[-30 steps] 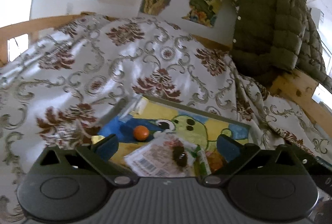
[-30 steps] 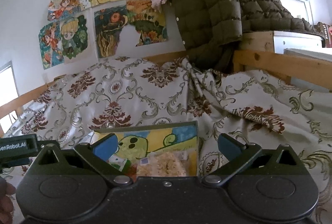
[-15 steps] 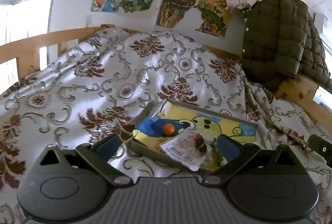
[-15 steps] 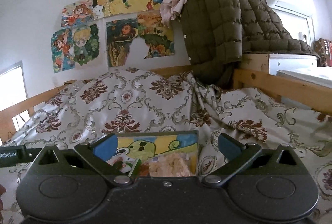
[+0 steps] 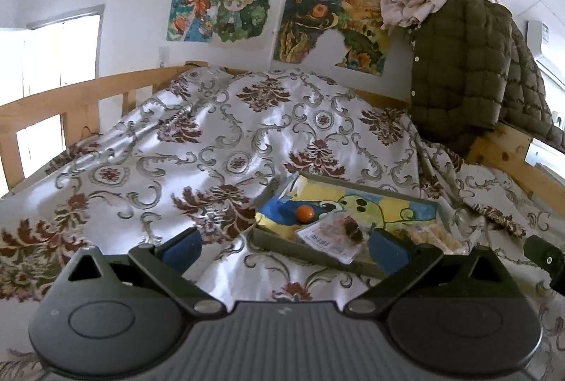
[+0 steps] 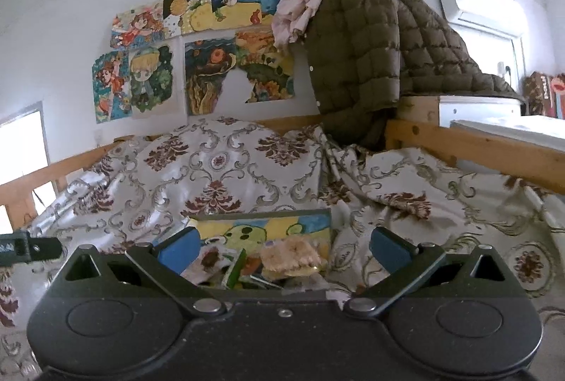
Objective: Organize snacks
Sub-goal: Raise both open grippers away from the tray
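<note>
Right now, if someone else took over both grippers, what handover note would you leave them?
Left gripper: open, empty, hanging over the bedspread short of the tray.
Right gripper: open, empty, just behind the tray's near edge.
Snacks: all those in view lie in the cartoon-printed tray on the bed: a small orange ball, a clear packet with a barcode label, a pale puffed-snack bag and a green-edged packet.
Done: the snacks in view are gathered in the tray.
Left: nothing loose shows on the bedspread; the packets overlap in the near corner, so tidy them if a neat layout is wanted.
</note>
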`<state>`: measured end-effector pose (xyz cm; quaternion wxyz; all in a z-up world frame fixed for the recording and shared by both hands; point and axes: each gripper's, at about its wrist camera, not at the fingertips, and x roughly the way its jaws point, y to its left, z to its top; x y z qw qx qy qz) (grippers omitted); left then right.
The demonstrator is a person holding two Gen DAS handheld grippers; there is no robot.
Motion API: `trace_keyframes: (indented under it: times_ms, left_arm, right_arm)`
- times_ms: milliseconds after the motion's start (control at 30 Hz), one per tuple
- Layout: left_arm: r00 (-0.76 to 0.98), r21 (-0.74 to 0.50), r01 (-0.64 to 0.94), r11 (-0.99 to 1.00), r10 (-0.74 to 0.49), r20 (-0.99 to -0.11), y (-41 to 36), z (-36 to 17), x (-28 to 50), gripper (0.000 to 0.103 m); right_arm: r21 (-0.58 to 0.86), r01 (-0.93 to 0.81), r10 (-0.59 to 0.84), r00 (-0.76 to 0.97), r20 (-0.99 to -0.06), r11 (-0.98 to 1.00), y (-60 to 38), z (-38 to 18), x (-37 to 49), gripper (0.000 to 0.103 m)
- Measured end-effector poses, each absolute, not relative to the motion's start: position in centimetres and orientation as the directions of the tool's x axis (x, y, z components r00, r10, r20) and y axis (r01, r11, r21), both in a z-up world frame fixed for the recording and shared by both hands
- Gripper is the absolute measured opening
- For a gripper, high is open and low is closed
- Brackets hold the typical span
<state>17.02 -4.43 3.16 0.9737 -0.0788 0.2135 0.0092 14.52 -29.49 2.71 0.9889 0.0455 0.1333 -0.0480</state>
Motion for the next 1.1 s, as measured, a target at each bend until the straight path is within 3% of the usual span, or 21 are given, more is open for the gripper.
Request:
trace_keyframes:
  times_ms: [667,1100]
  left_arm:
    - [0.933,-0.104,-0.128,0.986,0.084,-0.349,-1.5,1.2,9.2,0.103]
    - [0.931,-0.115,-0.104,0.988,0.056,-0.362,0.2,-1.0,7.7,0.103]
  right_arm:
    - [0.08,0.124,-0.097,0.954,-0.283,0.989,-26.7,0.8,7.4,0.102]
    - [0.043,0.154,-0.135,0.945,-0.297,0.987,-24.4,-0.5,4.8,0.102]
